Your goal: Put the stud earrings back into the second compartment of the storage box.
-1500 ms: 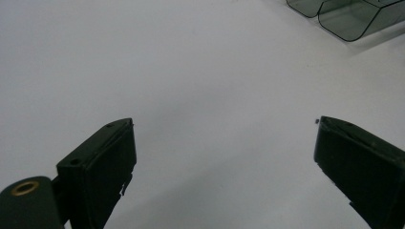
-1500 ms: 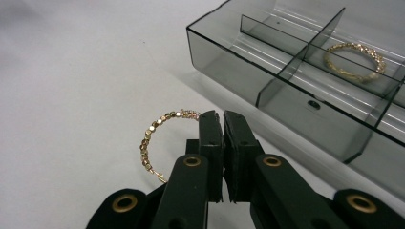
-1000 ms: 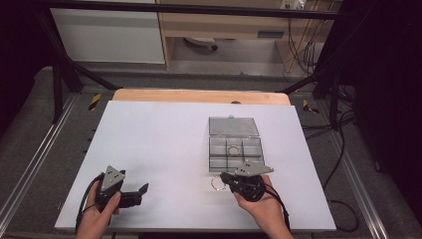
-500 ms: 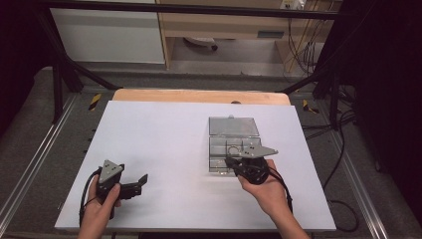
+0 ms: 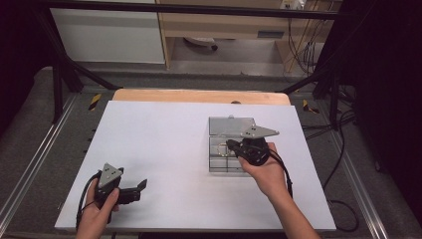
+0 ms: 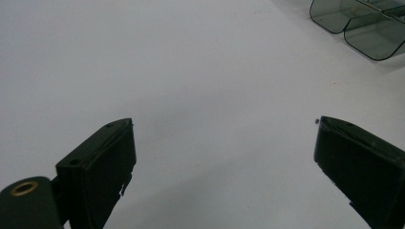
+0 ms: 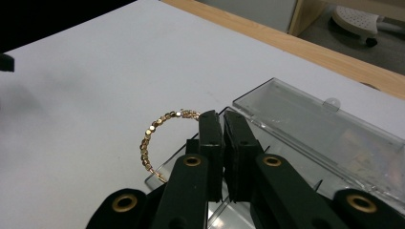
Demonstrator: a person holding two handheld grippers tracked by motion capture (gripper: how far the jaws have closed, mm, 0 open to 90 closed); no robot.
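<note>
Gold bead bracelet [image 7: 160,131] hangs pinched in the right gripper [image 7: 221,116], above the clear plastic box [image 5: 230,144]. Left gripper [image 5: 135,189] rests wide apart, holding nothing, on the white table [image 5: 164,139].

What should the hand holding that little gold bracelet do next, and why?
Probably ease the right gripper down over an open compartment of the clear box and let go. Its jaws are shut on the gold bracelet, which hangs just above the box's near edge, and the lid lies open.
</note>
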